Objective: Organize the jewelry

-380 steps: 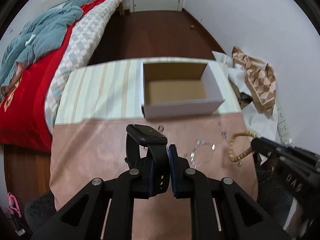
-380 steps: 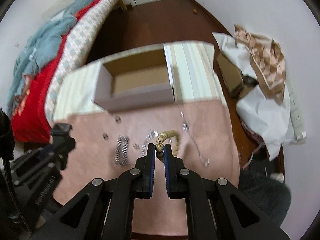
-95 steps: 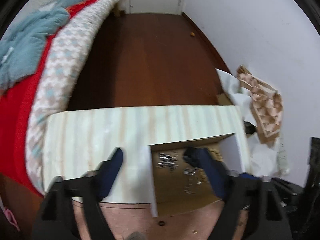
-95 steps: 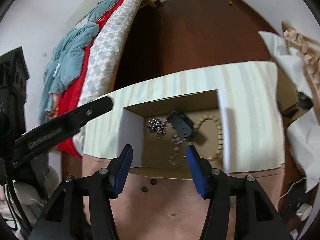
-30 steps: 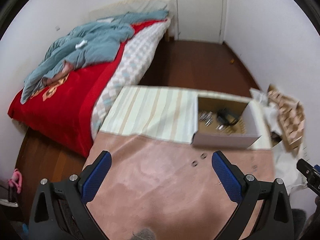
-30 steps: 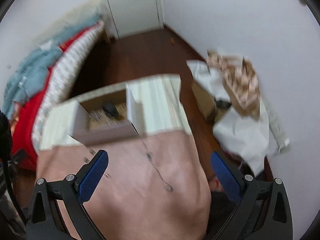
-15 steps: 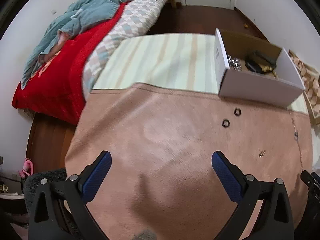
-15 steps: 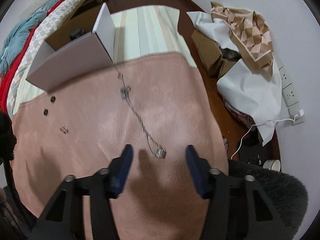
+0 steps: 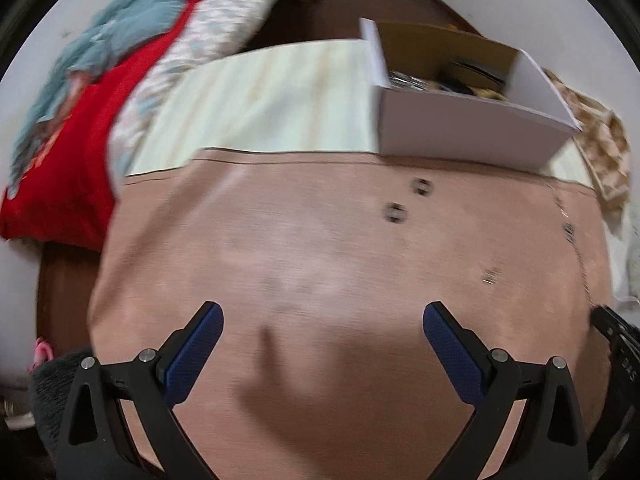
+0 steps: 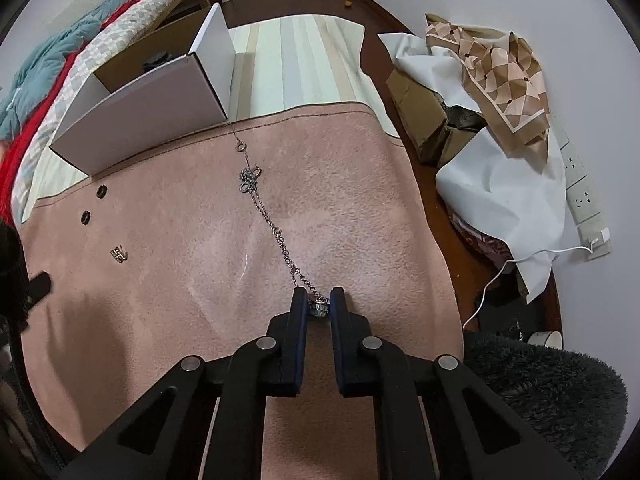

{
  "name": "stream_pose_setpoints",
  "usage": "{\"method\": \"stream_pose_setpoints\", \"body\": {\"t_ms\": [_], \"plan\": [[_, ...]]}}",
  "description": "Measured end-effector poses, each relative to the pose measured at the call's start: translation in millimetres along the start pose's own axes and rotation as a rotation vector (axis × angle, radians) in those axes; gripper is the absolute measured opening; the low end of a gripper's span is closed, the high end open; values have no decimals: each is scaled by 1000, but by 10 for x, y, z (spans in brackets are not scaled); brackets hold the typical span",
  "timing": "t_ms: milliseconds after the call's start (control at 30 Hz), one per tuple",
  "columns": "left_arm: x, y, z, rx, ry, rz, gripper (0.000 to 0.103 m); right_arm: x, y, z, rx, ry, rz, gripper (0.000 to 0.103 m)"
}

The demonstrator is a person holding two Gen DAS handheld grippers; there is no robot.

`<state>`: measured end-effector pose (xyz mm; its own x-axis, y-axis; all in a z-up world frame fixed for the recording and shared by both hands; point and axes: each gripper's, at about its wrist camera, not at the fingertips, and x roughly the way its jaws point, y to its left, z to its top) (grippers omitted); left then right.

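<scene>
My right tongs (image 10: pixel 319 307) are nearly closed on the pendant (image 10: pixel 319 308) at the near end of the chain (image 10: pixel 264 208); the jaws flank it closely, and contact looks likely, though I cannot confirm a firm grip. I judge the end was chosen because the pendant is the chain's thickest part, easier to pinch than flat links. From there the chain runs away across the pink cloth (image 10: pixel 360 200), slack and bunched midway, its far end almost at the box (image 10: pixel 152 108). Lying along the line toward the box, it should trail behind a lift rather than snag.

My left tongs (image 9: pixel 320 336) are spread wide and empty, low over bare cloth, kept clear of the right side's work. Ahead of them lie two dark rings (image 9: pixel 396 213), with a small clasp-like piece (image 9: pixel 492 276) well apart. The box already holds several items, blurred here. The rings, small piece and chain remain outside.
</scene>
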<state>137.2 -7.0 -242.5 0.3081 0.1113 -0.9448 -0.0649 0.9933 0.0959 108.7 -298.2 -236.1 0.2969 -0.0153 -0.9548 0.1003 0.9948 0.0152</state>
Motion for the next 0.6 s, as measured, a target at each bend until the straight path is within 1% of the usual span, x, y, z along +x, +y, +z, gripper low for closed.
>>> {"method": "stream_pose_setpoints", "body": {"t_ms": [100, 267, 300, 367, 433, 467, 500, 533, 600], "plan": [[59, -231, 11, 45, 19, -62, 102, 7, -34, 10, 10, -3, 1, 12], [145, -592, 42, 84, 45, -133, 101, 37, -98, 4, 28, 3, 1, 12], [151, -641, 48, 87, 42, -137, 97, 35, -101, 3, 31, 2, 0, 11], [175, -730, 62, 95, 40, -140, 94, 37, -111, 7, 33, 3, 1, 12], [196, -780, 85, 100, 35, -143, 83, 40, -119, 11, 34, 3, 2, 12], [203, -806, 91, 103, 35, -145, 72, 39, -118, 13, 35, 3, 3, 12], [213, -828, 100, 106, 39, -148, 65, 35, -120, 15, 35, 3, 4, 12], [223, -845, 112, 109, 43, -147, 63, 38, -127, 16, 36, 4, 5, 12], [222, -857, 145, 114, 29, -143, 54, 38, -126, 20, 37, 3, 5, 12]]}}
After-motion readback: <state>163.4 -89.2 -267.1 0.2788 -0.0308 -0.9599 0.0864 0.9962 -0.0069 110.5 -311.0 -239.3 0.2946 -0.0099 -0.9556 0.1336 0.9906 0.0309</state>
